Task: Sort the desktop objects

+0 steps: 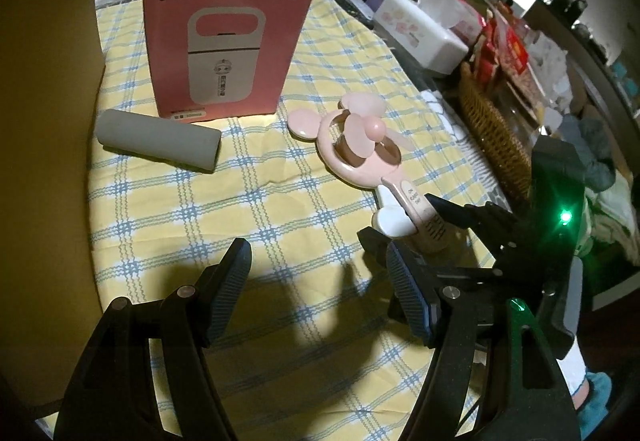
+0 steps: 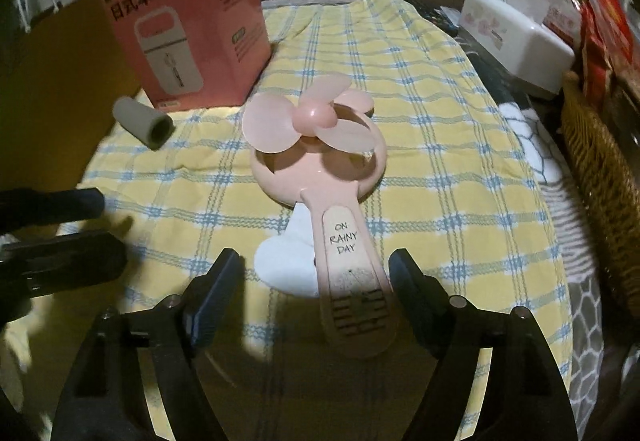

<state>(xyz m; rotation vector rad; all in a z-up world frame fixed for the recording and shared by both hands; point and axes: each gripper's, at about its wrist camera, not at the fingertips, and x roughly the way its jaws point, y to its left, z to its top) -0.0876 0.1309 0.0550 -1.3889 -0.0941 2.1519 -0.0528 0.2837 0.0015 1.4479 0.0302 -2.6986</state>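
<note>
A pink hand fan (image 2: 320,161) with round ears lies on the yellow checked cloth (image 2: 440,161); it also shows in the left wrist view (image 1: 360,153). My right gripper (image 2: 316,265) is open, its jaws on either side of the fan's handle, not touching it; it shows at the right in the left wrist view (image 1: 404,217). My left gripper (image 1: 320,257) is open and empty over the bare cloth (image 1: 200,221), left of the fan. A grey cylinder (image 1: 158,139) lies at the left, in front of an upright pink box (image 1: 228,21).
A brown cardboard wall (image 1: 44,121) stands along the left. A white tissue box (image 1: 420,33), a wicker basket (image 1: 492,133) with red packets and other clutter line the right side. A grey patterned cloth (image 2: 580,281) lies at the table's right edge.
</note>
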